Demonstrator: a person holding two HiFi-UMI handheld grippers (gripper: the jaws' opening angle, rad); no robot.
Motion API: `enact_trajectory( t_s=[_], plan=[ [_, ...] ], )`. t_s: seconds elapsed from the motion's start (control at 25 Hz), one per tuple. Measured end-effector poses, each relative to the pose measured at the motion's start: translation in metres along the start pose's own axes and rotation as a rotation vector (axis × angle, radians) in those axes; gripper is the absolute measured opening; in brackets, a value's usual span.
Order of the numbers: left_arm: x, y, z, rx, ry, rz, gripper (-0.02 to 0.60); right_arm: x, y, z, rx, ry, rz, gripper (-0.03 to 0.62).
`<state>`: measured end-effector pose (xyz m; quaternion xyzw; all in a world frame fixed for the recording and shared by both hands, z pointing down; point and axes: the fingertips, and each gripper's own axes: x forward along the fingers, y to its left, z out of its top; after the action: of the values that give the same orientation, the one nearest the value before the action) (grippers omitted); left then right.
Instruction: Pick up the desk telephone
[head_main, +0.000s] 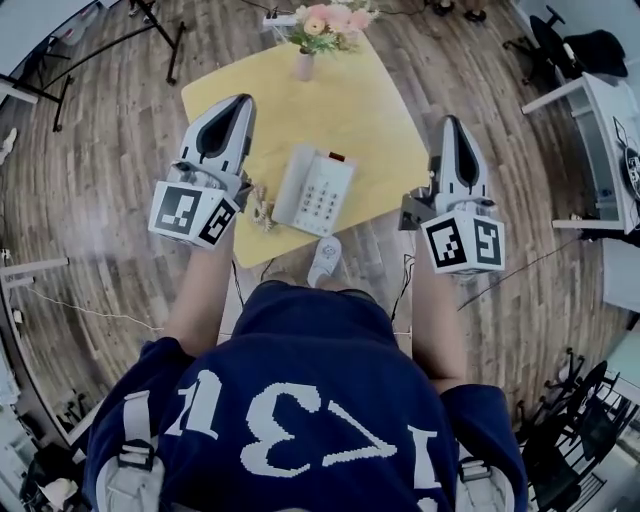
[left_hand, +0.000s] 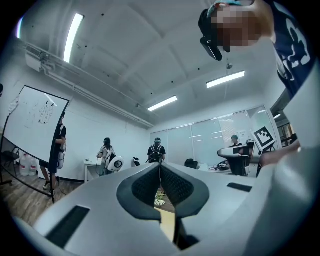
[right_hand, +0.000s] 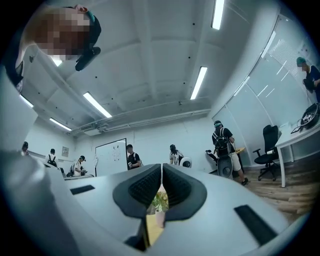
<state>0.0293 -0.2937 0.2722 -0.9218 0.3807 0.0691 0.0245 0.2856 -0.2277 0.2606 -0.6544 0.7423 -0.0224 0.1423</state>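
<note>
The desk telephone (head_main: 315, 190), white w/ a keypad, lies flat on the yellow table (head_main: 370, 110), near the front edge, right in front of the person (head_main: 300, 400). The handset sits on it, at its left side. Nothing touches the phone.

The left gripper (head_main: 243, 102) shows at left of the phone, over the table's left part, apart from it. Its jaws are pressed together w/ nothing btw them. In the left gripper view only a thin slit shows under the pads, w/ a bit of yellow table top behind.

The right gripper (head_main: 452, 122) shows at right, just beside the table's right edge, also apart from the phone. Its jaws are pressed together too, and empty.

A small pale ornament (head_main: 263, 208) lies just beside the phone's left side. A vase w/ flowers (head_main: 305, 62) stands at the table's far side. A light shoe (head_main: 323, 260) is on the wood floor (head_main: 100, 200) under the front edge.
</note>
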Motion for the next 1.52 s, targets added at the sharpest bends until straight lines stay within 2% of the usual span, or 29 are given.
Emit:
enact_trajectory(
  t_s=[0.32,0.6,0.84,1.04,1.12,1.2,1.28,1.4,1.52],
  plan=[
    [0.014,0.006,-0.022,-0.015,0.042,0.044,0.017,0.021,-0.016,-0.030,0.033,0.069,0.029,0.032],
    [0.024,0.015,-0.057,-0.061,0.090,0.006,0.017,0.031,-0.020,-0.069,0.035,0.138,-0.008,0.032],
    [0.025,0.017,-0.115,-0.127,0.195,-0.040,0.017,0.031,-0.021,-0.129,0.079,0.271,-0.061,0.032],
    [0.018,0.008,-0.180,-0.174,0.341,-0.086,0.025,0.022,-0.016,-0.200,0.183,0.432,-0.052,0.034],
    [0.017,0.003,-0.206,-0.238,0.410,-0.116,0.122,0.012,-0.014,-0.228,0.195,0.496,-0.041,0.034],
    [0.015,-0.002,-0.227,-0.304,0.469,-0.143,0.157,0.002,-0.014,-0.251,0.186,0.544,-0.042,0.034],
    [0.012,-0.006,-0.245,-0.335,0.521,-0.160,0.187,-0.007,-0.016,-0.273,0.192,0.592,-0.048,0.040],
    [0.003,-0.011,-0.273,-0.379,0.601,-0.174,0.243,-0.023,-0.011,-0.304,0.233,0.676,-0.050,0.131],
    [-0.007,-0.018,-0.295,-0.437,0.673,-0.202,0.276,-0.039,-0.001,-0.332,0.307,0.760,-0.023,0.181]
  ],
)
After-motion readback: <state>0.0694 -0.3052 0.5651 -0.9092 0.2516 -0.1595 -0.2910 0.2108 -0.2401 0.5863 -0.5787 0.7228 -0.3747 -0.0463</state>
